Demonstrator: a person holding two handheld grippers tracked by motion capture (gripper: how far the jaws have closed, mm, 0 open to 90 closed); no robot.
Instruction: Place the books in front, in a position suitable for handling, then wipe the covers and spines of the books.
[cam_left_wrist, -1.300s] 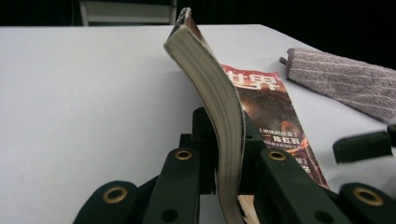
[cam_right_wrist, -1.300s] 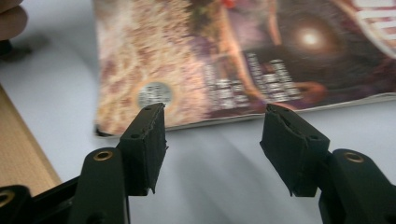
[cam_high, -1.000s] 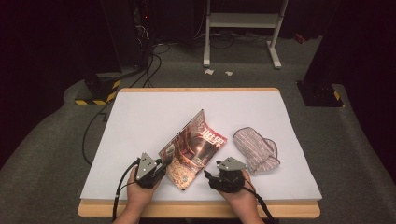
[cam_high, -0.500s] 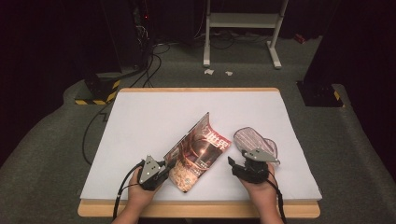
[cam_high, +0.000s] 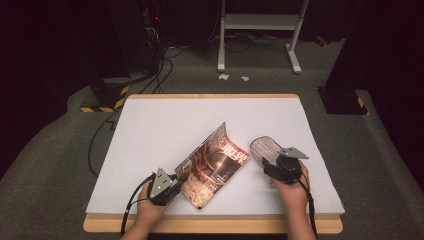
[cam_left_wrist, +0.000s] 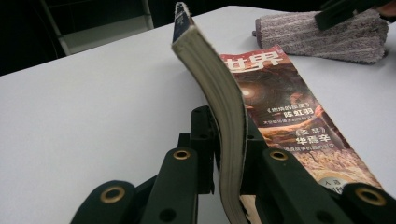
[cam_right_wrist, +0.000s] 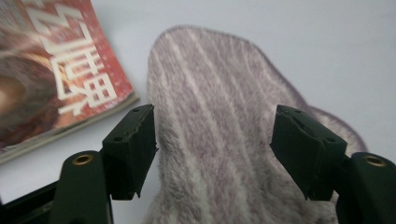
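Observation:
A magazine (cam_high: 215, 162) with a red cover lies near the table's front. Its left edge is raised, and my left gripper (cam_high: 176, 180) is shut on that edge. In the left gripper view the thick page block (cam_left_wrist: 219, 88) stands clamped between the jaws (cam_left_wrist: 229, 135), and the cover (cam_left_wrist: 289, 121) slopes down to the right. To the right lies a fuzzy grey-pink striped mitten (cam_high: 264, 148). My right gripper (cam_high: 271, 167) hovers over its near end. Its jaws have just been opening, and they stand open (cam_right_wrist: 212, 140) astride the mitten (cam_right_wrist: 210, 84) without pressing it.
The white table top (cam_high: 165, 125) has a wooden front edge (cam_high: 210, 223). On the dark floor behind stand a white metal frame (cam_high: 255, 30) and a yellow-black striped block (cam_high: 102, 106) with cables. The magazine's corner (cam_right_wrist: 51, 70) lies just left of the right jaws.
My right gripper left the magazine's near right corner, moved right onto the mitten and spread its jaws. The left gripper kept still, gripping the magazine.

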